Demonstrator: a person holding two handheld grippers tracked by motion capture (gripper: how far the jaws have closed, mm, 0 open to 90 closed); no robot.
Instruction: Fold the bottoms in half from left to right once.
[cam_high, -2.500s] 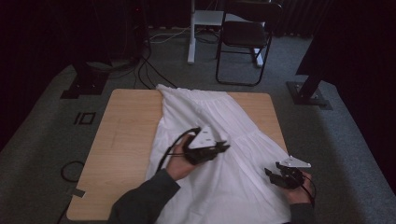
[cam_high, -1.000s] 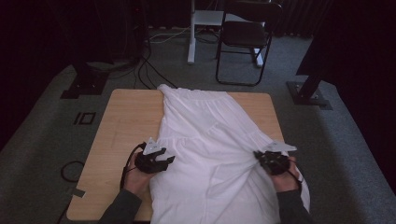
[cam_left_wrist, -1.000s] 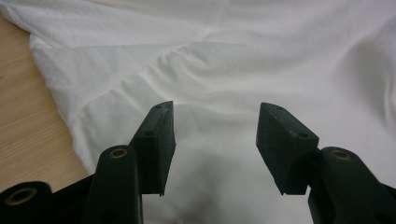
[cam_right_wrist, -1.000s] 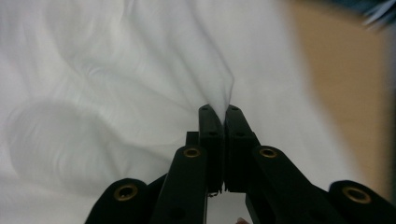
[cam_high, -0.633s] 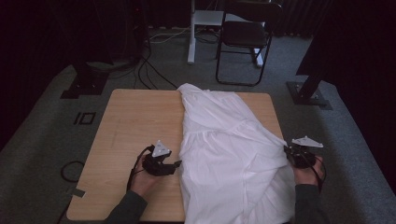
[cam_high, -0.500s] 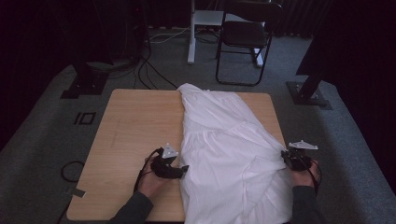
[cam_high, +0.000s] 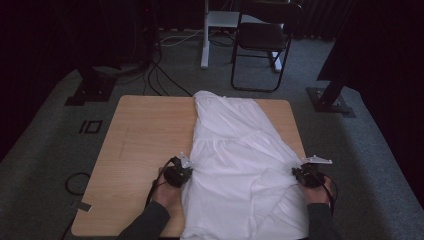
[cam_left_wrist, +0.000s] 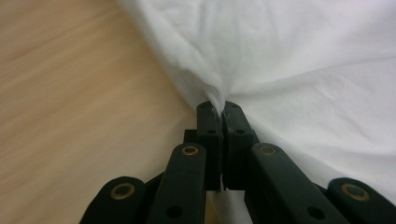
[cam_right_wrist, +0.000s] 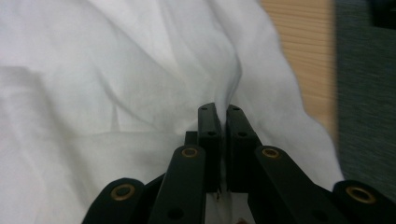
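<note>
Where the left gripper (cam_left_wrist: 219, 112) meets the white garment (cam_high: 240, 165), its two black jaws are pressed together with a small peak of the cloth's edge pinched between their tips, as the left gripper view shows; pale wood of the table runs off to the left of the jaws there. In the high view this left gripper (cam_high: 181, 170) sits on the tabletop at the garment's left edge, held in the person's left hand (cam_high: 167, 189), with its cable looping back toward the sleeve.

The right gripper (cam_right_wrist: 222, 114) has its jaws nearly closed on a fold of the same white cloth, a thin sliver of fabric showing between the pads; the blur makes it hard to say how much cloth is caught. In the high view the right gripper (cam_high: 306, 172) is at the garment's right edge, just past the table's right side, in the person's right hand (cam_high: 316, 192).

The garment lies lengthwise on the right half of the wooden table (cam_high: 140, 145), narrow at the far end and widening toward the person, its near hem hanging over the near edge. The left half of the tabletop is bare wood.

Beyond the table stand a black folding chair (cam_high: 265, 40) and a white stand (cam_high: 207, 35) on grey carpet, with black cables (cam_high: 155, 75) trailing across the floor.
</note>
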